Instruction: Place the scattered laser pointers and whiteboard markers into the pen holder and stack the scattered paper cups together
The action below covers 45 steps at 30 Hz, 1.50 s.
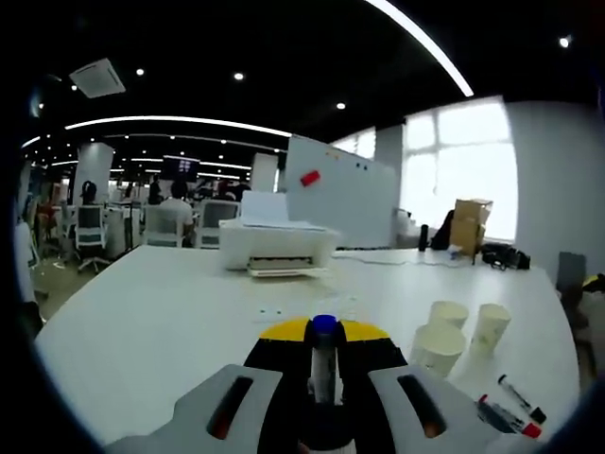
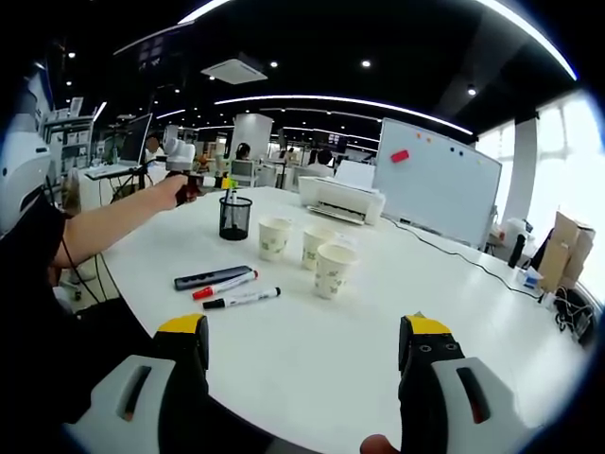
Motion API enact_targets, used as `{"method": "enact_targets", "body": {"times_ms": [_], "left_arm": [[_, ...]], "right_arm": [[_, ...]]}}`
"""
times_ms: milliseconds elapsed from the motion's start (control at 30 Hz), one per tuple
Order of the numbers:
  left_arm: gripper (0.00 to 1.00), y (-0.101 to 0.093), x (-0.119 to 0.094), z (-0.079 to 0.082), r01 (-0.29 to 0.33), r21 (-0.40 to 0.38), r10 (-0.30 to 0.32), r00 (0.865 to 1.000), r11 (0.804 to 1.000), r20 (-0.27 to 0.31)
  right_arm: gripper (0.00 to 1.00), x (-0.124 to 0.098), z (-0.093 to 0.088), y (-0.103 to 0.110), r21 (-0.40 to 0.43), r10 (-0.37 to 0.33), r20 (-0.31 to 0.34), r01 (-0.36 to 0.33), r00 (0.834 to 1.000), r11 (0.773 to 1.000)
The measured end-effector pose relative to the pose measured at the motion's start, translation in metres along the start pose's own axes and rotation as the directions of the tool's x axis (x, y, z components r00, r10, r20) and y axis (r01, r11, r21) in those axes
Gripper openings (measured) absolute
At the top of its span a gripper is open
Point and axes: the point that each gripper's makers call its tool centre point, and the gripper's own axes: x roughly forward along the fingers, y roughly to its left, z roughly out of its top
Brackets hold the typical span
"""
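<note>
My left gripper (image 1: 324,355) is shut on a whiteboard marker with a blue cap (image 1: 324,328) that stands upright between its yellow-tipped jaws. In the right gripper view a hand holds that left gripper (image 2: 180,159) up beside the black mesh pen holder (image 2: 234,218). Three paper cups (image 2: 274,238) (image 2: 316,246) (image 2: 334,270) stand apart on the white table. Before them lie a dark laser pointer (image 2: 213,277), a red marker (image 2: 225,286) and a black marker (image 2: 242,298). My right gripper (image 2: 304,345) hovers open over the near table with nothing in it. In the left gripper view the cups (image 1: 438,350) and the black marker (image 1: 521,398) lie to the right.
A white printer (image 2: 340,199) sits at the table's far side, with a whiteboard (image 2: 440,184) behind it. A cable runs along the table (image 2: 473,255). A cardboard box (image 1: 470,225) stands by the window. Office chairs and people are further back.
</note>
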Motion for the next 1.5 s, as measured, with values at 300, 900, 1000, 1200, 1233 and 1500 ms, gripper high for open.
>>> {"method": "enact_targets", "body": {"times_ms": [300,900,1000,1200,1233,1500], "left_arm": [[0.15,0.0012,0.0008,0.0,-0.005,0.011,0.005,1.0,1.0,0.0],[0.15,0.0028,0.0028,-0.0028,-0.013,0.006,0.013,1.0,1.0,-0.004],[0.15,0.0039,0.0028,-0.0027,-0.018,0.006,0.018,1.0,1.0,-0.003],[0.15,0.0035,0.0037,0.0001,-0.016,0.007,0.016,1.0,1.0,0.0],[0.15,0.0035,0.0039,0.0007,-0.017,0.01,0.017,1.0,1.0,0.0],[0.15,0.0101,0.0073,0.0016,-0.033,0.026,0.033,0.999,0.999,-0.006]], "right_arm": [[0.78,0.0,0.0006,0.0012,0.001,0.002,0.003,-0.002,1.0,1.0],[0.78,0.0004,-0.0019,-0.0007,0.005,0.001,0.002,-0.001,1.0,1.0],[0.78,0.0005,-0.0019,-0.0005,0.005,0.002,0.002,-0.002,1.0,1.0],[0.78,0.0001,-0.001,-0.0002,0.003,0.001,0.003,-0.001,1.0,1.0],[0.78,0.0001,-0.001,-0.0001,0.003,0.002,0.003,-0.002,1.0,1.0],[0.78,-0.0011,-0.0004,0.0003,-0.001,0.001,0.003,-0.001,1.0,1.0]]}}
